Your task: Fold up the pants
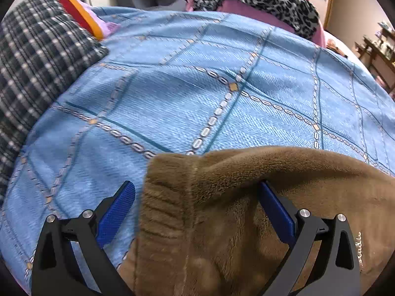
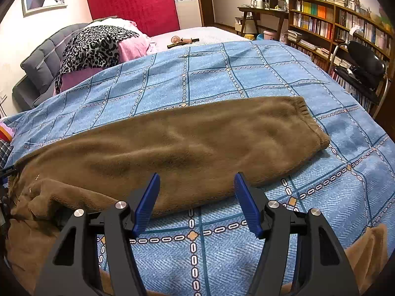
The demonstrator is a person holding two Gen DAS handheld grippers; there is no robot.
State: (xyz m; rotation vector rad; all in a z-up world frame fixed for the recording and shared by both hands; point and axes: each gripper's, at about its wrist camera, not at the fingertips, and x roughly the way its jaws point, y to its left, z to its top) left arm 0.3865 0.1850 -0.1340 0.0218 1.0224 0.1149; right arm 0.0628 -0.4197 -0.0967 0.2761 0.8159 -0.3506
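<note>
Both the left gripper [image 1: 197, 197] and right gripper [image 2: 195, 194] hang released over the brown pants [image 2: 172, 148], one leg spread along the blue bedspread [image 2: 246, 79], apparently flattened ready for folding.

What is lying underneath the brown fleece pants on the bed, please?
The brown fleece pants lie on a blue checked bedspread, which shows all around the stretched-out leg and between the two legs. What the bedspread covers beneath the pants cannot be seen.
</note>
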